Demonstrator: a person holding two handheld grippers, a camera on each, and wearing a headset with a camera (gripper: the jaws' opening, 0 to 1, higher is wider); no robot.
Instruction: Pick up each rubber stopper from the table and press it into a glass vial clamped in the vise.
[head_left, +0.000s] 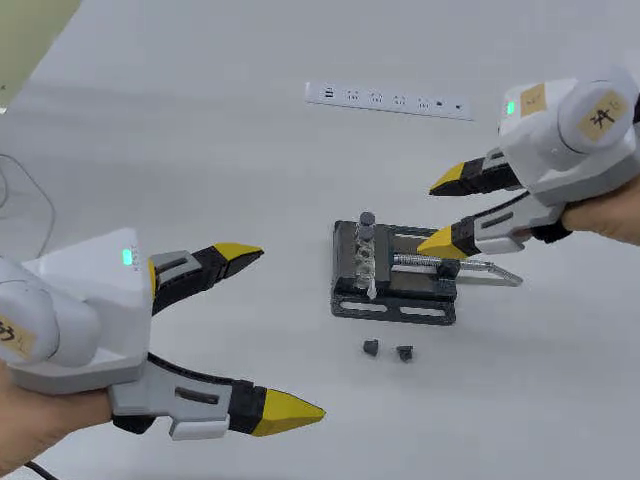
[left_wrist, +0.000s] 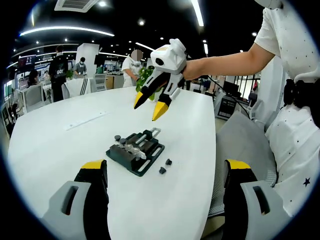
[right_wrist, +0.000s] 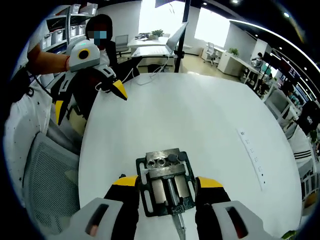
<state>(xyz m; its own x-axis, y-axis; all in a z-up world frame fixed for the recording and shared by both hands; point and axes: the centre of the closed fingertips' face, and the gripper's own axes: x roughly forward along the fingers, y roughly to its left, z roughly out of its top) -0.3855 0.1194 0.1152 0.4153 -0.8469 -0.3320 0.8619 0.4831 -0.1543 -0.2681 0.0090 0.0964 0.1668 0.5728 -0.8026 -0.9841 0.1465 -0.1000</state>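
Bright open office (right_wrist: 220, 35), white table (head_left: 200, 150)

The left gripper (head_left: 292, 331) was held low, close to the person, with its jaws spread wide and nothing between them. The right gripper (head_left: 426, 219) was extended farther forward, jaws parted less widely, tips angled down.
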